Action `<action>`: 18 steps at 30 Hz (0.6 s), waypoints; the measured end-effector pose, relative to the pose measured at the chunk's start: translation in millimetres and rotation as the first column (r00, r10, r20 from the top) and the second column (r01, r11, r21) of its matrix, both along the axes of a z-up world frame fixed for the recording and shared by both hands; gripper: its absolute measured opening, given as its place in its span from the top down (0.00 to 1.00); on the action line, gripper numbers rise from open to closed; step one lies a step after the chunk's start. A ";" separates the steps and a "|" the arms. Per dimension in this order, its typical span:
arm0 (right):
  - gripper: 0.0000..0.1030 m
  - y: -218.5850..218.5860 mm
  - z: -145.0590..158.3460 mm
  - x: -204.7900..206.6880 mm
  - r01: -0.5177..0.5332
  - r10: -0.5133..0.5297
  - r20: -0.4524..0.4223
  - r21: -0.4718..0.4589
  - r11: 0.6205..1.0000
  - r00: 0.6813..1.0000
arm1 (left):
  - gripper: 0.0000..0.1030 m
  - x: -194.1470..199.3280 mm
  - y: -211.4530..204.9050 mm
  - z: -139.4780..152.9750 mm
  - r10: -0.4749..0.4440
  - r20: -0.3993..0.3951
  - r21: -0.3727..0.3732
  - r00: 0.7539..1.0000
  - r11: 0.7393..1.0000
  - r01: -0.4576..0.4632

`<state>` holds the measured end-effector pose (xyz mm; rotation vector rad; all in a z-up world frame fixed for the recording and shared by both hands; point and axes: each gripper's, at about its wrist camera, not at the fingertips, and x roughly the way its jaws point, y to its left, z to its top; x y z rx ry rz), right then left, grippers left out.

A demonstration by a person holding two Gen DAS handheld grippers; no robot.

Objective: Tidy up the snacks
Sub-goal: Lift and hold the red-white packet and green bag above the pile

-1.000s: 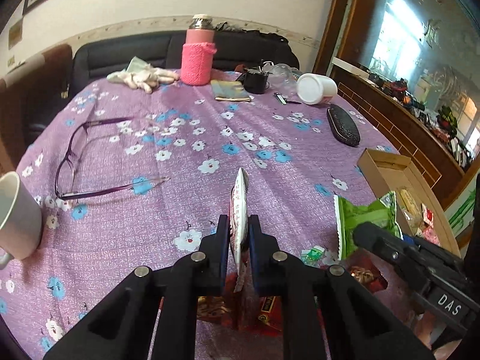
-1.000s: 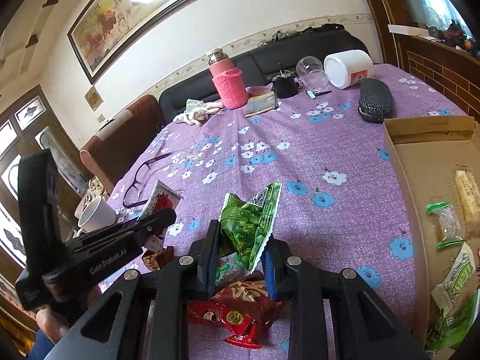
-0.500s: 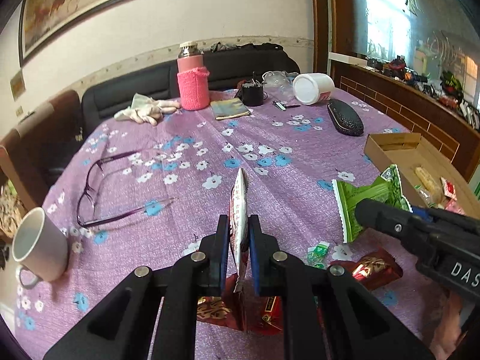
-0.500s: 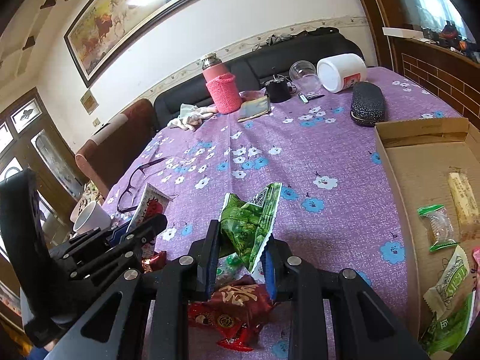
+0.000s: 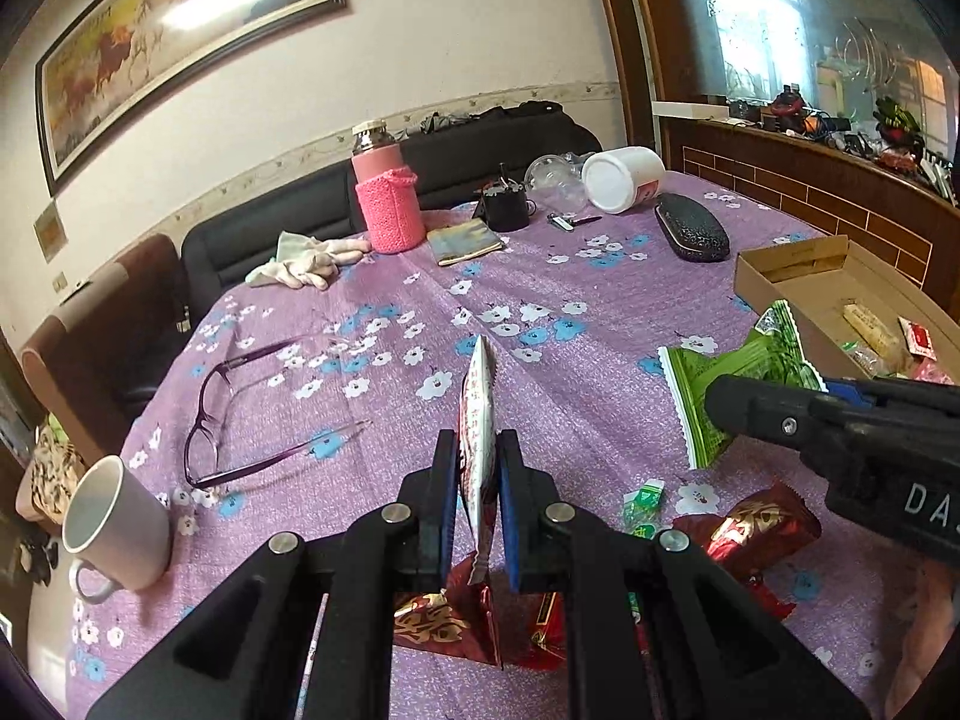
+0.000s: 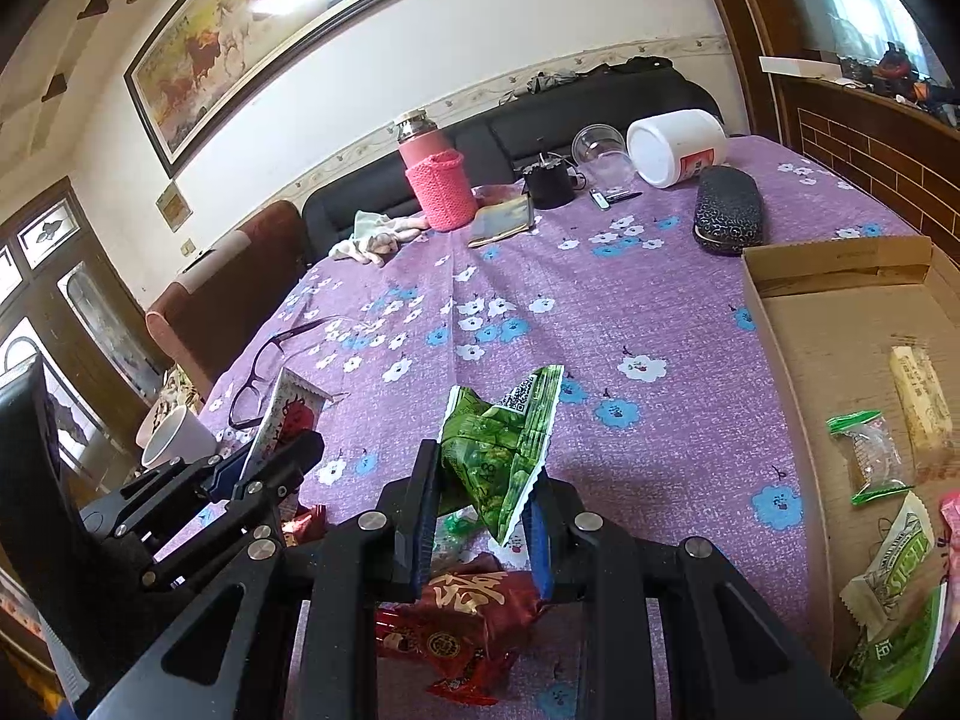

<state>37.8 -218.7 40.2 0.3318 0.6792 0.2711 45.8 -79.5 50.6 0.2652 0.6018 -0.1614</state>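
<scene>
Both tools loaded mid-transfer: left gripper (image 5: 477, 480) clamped on a thin red-and-white packet (image 5: 478, 420) held edge-up, right gripper (image 6: 480, 492) clamped on a green snack bag (image 6: 501, 438), both above the purple tablecloth (image 6: 600, 300). Cardboard box (image 6: 840, 300) at right already holds several snacks. Red packets (image 6: 462, 618) remain loose on the cloth below, so sorting looks partway done.

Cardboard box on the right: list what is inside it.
The open brown cardboard box holds a pale yellow wrapped bar, a clear green-edged packet, and white-green packets. Its near end runs off frame, so anything there is unseen.
</scene>
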 end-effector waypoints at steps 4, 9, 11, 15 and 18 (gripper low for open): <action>0.74 -0.5 -0.3 0.5 0.002 -0.002 -0.002 0.000 1.000 1.000 | 0.88 -1.6 -2.0 -0.1 0.000 0.011 0.012 1.000 1.000 0.000; 0.74 -0.6 -0.2 0.4 0.003 -0.003 -0.002 0.000 1.000 1.000 | 0.88 -2.4 -2.9 0.3 0.001 0.013 0.018 1.000 1.000 -0.001; 0.74 -0.8 -0.4 0.5 0.003 -0.003 -0.002 -0.001 1.000 1.000 | 0.88 -2.3 -3.2 0.5 0.001 0.015 0.020 1.000 1.000 -0.001; 0.74 -0.6 -0.1 0.3 0.002 -0.002 -0.003 -0.001 1.000 1.000 | 0.88 -1.9 -2.9 0.7 0.000 0.017 0.025 1.000 1.000 -0.001; 0.74 -0.6 0.1 0.2 0.003 -0.003 -0.002 0.000 1.000 1.000 | 0.88 -2.6 -3.2 1.1 0.001 0.016 0.026 1.000 1.000 -0.001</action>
